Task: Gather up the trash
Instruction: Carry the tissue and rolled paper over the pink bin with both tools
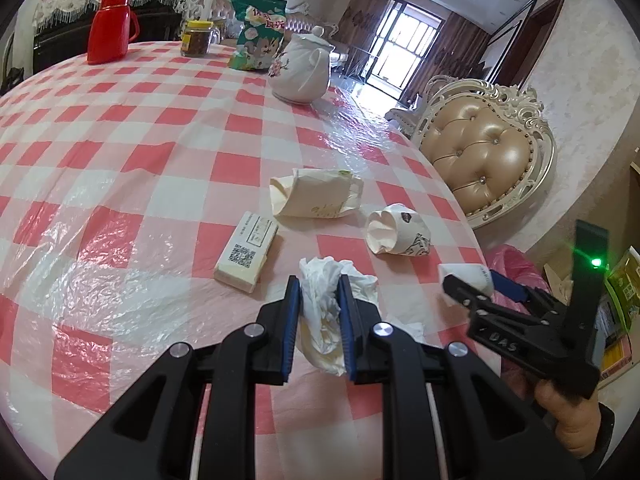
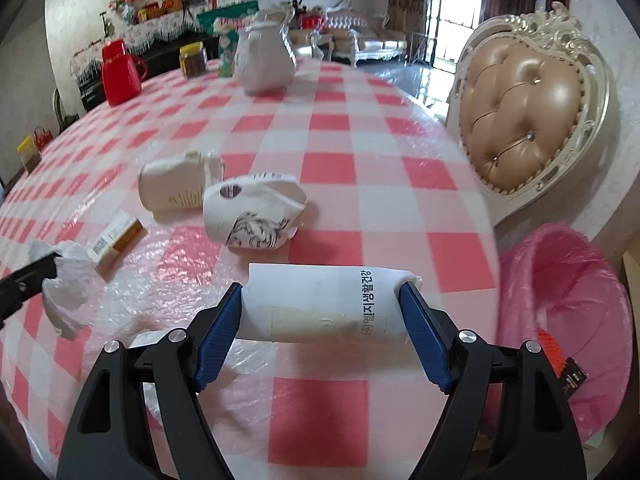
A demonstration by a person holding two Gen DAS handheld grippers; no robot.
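My left gripper (image 1: 319, 284) is shut on a crumpled white tissue (image 1: 320, 308), held just above the checked tablecloth (image 1: 120, 168). My right gripper (image 2: 322, 288) is shut on a white paper cup (image 2: 320, 304) lying sideways, its blue pads (image 2: 218, 332) pressing on both ends. In the left wrist view that cup (image 1: 476, 272) hangs near the table's right edge. On the table lie a crushed printed cup (image 2: 256, 216), a flattened cream cup (image 2: 176, 188) and a small box (image 2: 118, 240). A bin with a pink bag (image 2: 560, 300) stands off the table's right edge.
At the far end of the table stand a red flask (image 1: 110, 26), a jar (image 1: 197, 38), a green snack bag (image 1: 260, 32) and a white teapot (image 1: 302, 66). A padded chair (image 2: 528, 116) stands beyond the right edge, behind the bin.
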